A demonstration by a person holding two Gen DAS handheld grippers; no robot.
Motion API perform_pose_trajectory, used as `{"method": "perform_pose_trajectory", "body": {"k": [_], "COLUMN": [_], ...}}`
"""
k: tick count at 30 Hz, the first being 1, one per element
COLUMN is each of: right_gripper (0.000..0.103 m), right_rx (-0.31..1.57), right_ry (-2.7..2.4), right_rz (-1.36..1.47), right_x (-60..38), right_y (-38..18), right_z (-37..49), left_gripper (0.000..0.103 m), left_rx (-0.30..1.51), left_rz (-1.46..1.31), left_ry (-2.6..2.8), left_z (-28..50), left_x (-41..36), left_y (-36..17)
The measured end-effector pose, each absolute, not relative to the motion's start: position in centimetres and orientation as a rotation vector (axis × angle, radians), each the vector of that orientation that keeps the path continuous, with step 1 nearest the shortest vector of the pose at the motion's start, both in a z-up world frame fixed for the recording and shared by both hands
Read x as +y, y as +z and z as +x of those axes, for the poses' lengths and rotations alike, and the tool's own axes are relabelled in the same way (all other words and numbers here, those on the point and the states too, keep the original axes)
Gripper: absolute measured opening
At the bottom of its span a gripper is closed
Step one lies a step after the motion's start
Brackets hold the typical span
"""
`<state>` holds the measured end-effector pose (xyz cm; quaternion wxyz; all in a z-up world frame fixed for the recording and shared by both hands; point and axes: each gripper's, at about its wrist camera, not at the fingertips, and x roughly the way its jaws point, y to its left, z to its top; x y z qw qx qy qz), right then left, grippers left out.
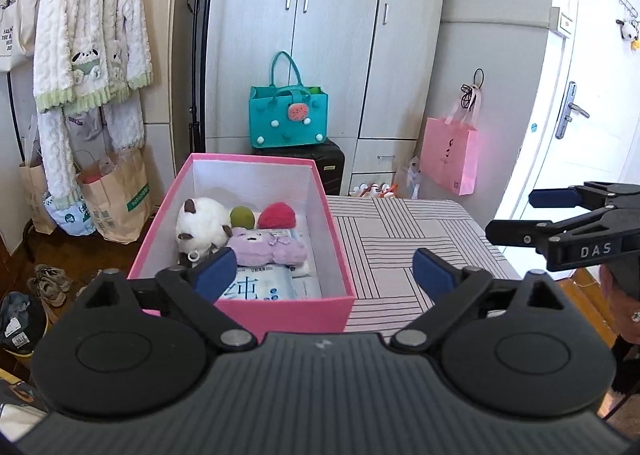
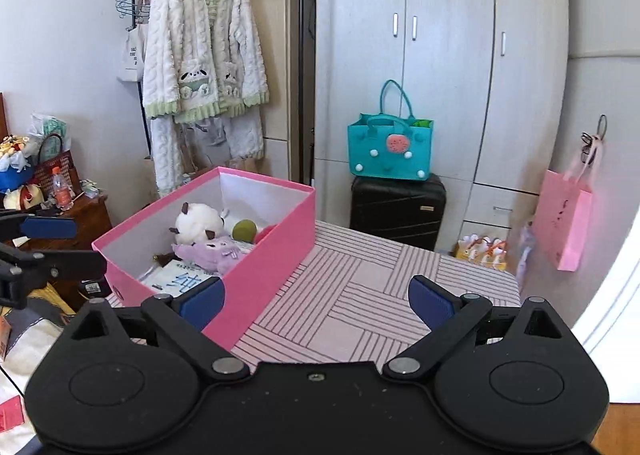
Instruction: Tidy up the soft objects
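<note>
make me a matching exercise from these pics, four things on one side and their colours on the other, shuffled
Things:
1. storage box
2. tote bag on the suitcase
3. round ball beside the white plush
4. flat plush lying on the packet in the box

Colours:
A. purple
B. pink
C. teal
D. olive green

Pairs: 1-B, 2-C, 3-D, 4-A
</note>
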<state>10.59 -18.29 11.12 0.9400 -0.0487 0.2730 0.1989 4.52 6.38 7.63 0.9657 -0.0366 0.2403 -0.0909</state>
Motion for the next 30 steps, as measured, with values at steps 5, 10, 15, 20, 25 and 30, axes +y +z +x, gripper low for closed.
{"method": "perform_pose_trajectory", "body": {"k": [5,10,15,20,25,30], "right_gripper": [0.1,0.101,0.102,0.102,0.102,0.102], "right_rx": [0.538,0.535,0.521,0.549,0.531,0.533], "right_ry": [0.404,0.348,0.321,0.305,0.24,0.189], "right_rz": [-0.11,-0.113,-0.111,-0.039,-0.028,-0.003], "right_x": [-18.5,-18.7,-18.8,-19.5,-20.0,-20.5], "right_y": [11.1,11.0,10.2,9.1,8.6,8.1], "right_z": [8.8,7.2,5.9,5.2,4.0,3.4], "left_gripper": [0.103,0.103,0.103,0.103,0.103,0.103], "left_rx": [0.467,0.459,0.508,0.486,0.467,0.465], "left_rz": [-0.055,-0.068,-0.053,-0.06,-0.015,0.013], "left_ry": [-0.167,-0.134,-0.081,-0.064,-0.015,0.011], "left_z": [3.4,3.1,3.2,2.4,1.9,1.6], "left_x": [5.6,4.9,4.0,3.9,3.1,2.8], "left_y": [7.0,6.3,5.7,5.2,5.0,4.6]}}
